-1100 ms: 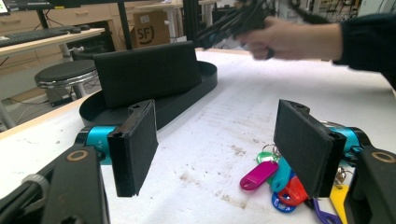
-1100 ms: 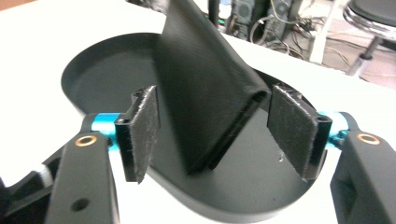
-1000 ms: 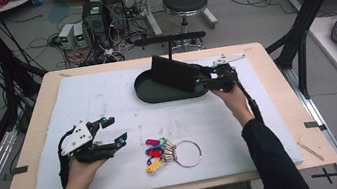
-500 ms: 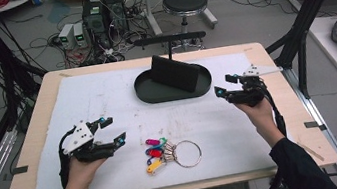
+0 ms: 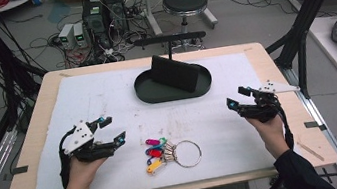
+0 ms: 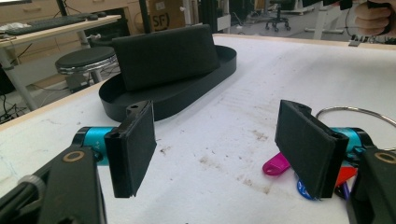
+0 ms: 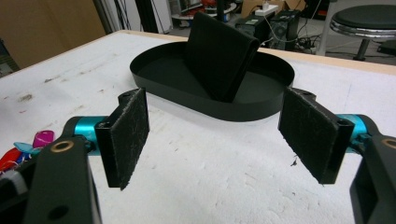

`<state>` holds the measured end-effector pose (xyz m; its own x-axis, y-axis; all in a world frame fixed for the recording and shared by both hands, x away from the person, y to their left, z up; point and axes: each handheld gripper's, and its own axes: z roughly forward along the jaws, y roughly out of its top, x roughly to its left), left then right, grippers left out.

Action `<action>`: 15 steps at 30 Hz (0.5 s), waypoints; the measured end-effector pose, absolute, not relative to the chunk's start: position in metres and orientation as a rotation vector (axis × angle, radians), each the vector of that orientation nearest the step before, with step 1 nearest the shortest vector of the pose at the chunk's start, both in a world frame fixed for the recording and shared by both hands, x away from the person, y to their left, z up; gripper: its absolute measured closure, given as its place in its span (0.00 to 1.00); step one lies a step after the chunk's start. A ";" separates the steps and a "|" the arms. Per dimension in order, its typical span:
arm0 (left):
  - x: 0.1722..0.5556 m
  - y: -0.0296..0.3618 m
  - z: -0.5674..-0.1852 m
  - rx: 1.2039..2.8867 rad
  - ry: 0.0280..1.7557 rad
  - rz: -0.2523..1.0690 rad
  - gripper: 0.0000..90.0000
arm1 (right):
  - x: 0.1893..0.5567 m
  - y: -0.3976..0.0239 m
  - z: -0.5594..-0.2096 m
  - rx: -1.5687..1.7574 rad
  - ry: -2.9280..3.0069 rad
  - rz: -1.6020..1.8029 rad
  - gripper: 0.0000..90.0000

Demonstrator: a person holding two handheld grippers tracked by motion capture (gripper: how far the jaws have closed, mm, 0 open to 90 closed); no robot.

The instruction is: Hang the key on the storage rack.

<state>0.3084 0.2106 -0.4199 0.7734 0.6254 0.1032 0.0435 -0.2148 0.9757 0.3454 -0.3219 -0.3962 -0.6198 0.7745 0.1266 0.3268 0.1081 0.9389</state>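
A black wallet (image 5: pixel 175 73) leans upright inside a black oval tray (image 5: pixel 148 93) at the back middle of the white mat. A metal key ring (image 5: pixel 187 153) with several coloured key tags (image 5: pixel 155 153) lies near the front middle. My left gripper (image 5: pixel 112 130) rests open on the mat left of the keys, nothing between its jaws. My right gripper (image 5: pixel 235 97) is held open at the right of the mat, away from the tray, jaws empty. The wallet (image 7: pixel 219 53) and tray (image 7: pixel 159 88) stand ahead of the right gripper (image 7: pixel 215 135); the tags (image 6: pixel 276 164) lie by the left gripper (image 6: pixel 219 149).
The white mat (image 5: pixel 105 93) covers a wooden table (image 5: pixel 32 140). A black post (image 5: pixel 302 54) rises at the right edge. A stool (image 5: pixel 185 2) and electronics (image 5: pixel 101 13) stand on the floor behind the table.
My right gripper has drawn back from the wallet in the tray to the right side of the mat, open and empty. The wallet stays leaning in the tray. The left gripper has not moved.
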 end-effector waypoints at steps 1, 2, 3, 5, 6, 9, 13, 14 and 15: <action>0.308 0.211 -0.420 1.723 0.528 0.581 0.32 | 0.345 -0.322 -0.396 1.073 1.995 1.522 0.28; 0.309 0.211 -0.420 1.720 0.527 0.582 0.32 | 0.344 -0.322 -0.396 1.071 1.994 1.525 0.28; 0.309 0.211 -0.419 1.718 0.528 0.581 0.32 | 0.344 -0.322 -0.396 1.071 1.994 1.525 0.28; 0.310 0.211 -0.420 1.717 0.530 0.578 0.32 | 0.345 -0.321 -0.396 1.066 1.997 1.522 0.28; 0.310 0.211 -0.420 1.717 0.533 0.576 0.32 | 0.344 -0.321 -0.396 1.068 1.998 1.521 0.28; 0.309 0.211 -0.421 1.725 0.529 0.579 0.32 | 0.344 -0.320 -0.395 1.060 1.992 1.522 0.28; 0.310 0.211 -0.422 1.722 0.538 0.574 0.32 | 0.344 -0.321 -0.395 1.066 1.984 1.523 0.28; 0.310 0.211 -0.422 1.724 0.541 0.570 0.32 | 0.344 -0.321 -0.395 1.075 1.983 1.524 0.27; 0.310 0.211 -0.422 1.727 0.548 0.566 0.32 | 0.345 -0.322 -0.395 1.081 1.984 1.526 0.27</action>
